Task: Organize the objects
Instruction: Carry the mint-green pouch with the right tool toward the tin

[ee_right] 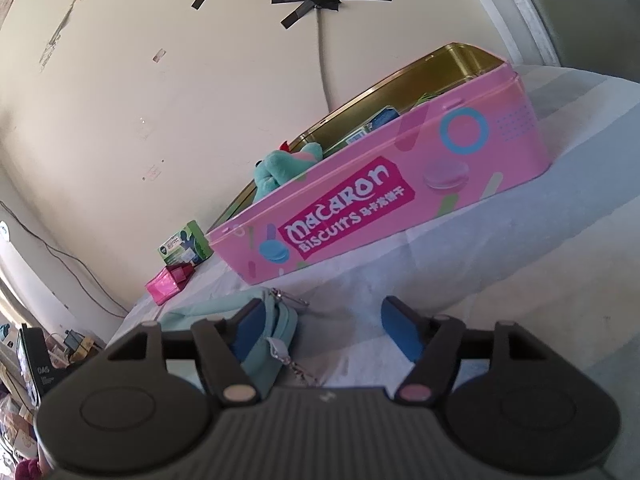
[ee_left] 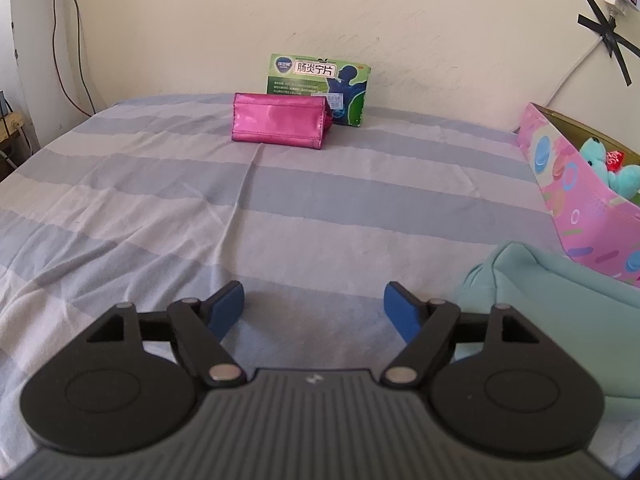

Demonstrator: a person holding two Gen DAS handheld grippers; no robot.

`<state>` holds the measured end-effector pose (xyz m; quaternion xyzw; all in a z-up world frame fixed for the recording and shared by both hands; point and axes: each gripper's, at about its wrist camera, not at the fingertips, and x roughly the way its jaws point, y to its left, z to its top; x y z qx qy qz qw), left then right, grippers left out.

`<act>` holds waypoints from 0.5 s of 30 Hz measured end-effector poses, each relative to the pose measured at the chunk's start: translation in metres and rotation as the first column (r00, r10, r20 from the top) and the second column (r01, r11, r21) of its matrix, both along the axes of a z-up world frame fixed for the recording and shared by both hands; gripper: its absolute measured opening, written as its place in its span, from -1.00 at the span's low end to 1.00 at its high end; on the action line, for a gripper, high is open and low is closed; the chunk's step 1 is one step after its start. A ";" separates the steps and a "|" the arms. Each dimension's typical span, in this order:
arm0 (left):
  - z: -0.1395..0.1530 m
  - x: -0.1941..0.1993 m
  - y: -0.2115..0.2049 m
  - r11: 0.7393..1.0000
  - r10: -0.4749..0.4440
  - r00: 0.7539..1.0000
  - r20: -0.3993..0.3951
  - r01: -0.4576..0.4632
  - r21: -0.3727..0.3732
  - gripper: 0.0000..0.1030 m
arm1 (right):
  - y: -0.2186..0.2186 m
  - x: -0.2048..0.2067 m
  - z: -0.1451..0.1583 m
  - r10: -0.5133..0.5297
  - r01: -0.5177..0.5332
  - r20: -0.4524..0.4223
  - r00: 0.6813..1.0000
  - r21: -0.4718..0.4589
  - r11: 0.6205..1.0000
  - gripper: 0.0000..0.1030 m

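Both sets of jaws are seen standing apart with nothing held. The left gripper (ee_left: 314,304) hovers over bare striped bedsheet (ee_left: 160,208), and the right gripper (ee_right: 322,322) has only the edge of the mint-green pouch (ee_right: 260,344) beside its left pad, not pinched. The pink macaron biscuit tin (ee_right: 400,184) lies open on the bed, with a teal plush bear (ee_right: 280,168) and small cartons already inside. Well back near the wall, the shiny pink purse (ee_left: 280,120) rests just in front of the green medicine box (ee_left: 316,80). The pouch looks like the next pick: soft fabric is best pinched at a bunched seam, the dangling zipper chain (ee_right: 304,374) kept clear, then lifted over the tin's rim before release.
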<state>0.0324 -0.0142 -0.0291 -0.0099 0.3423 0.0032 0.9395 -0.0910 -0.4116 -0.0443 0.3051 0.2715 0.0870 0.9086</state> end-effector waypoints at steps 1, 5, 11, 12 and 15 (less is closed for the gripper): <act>0.000 0.000 0.000 1.000 0.000 1.000 -0.002 0.000 -0.002 0.53 | 0.002 0.000 0.001 0.017 -0.017 0.000 1.000 0.003 1.000 0.32; 0.003 -0.001 0.002 1.000 -0.009 1.000 -0.008 0.009 -0.027 0.53 | 0.011 0.001 0.002 0.074 -0.074 0.001 0.997 -0.001 0.997 0.32; 0.014 -0.005 0.009 0.985 -0.072 0.997 0.001 0.071 -0.154 0.53 | 0.017 0.003 0.003 0.109 -0.109 -0.004 0.994 0.007 0.994 0.32; 0.015 -0.004 0.009 0.976 -0.105 0.994 -0.007 0.102 -0.190 0.53 | 0.017 0.002 0.003 0.115 -0.115 -0.004 0.993 0.009 0.993 0.32; 0.014 -0.003 0.007 0.958 -0.148 0.989 -0.017 0.139 -0.249 0.53 | 0.020 0.002 0.003 0.132 -0.132 -0.003 0.991 0.011 0.991 0.31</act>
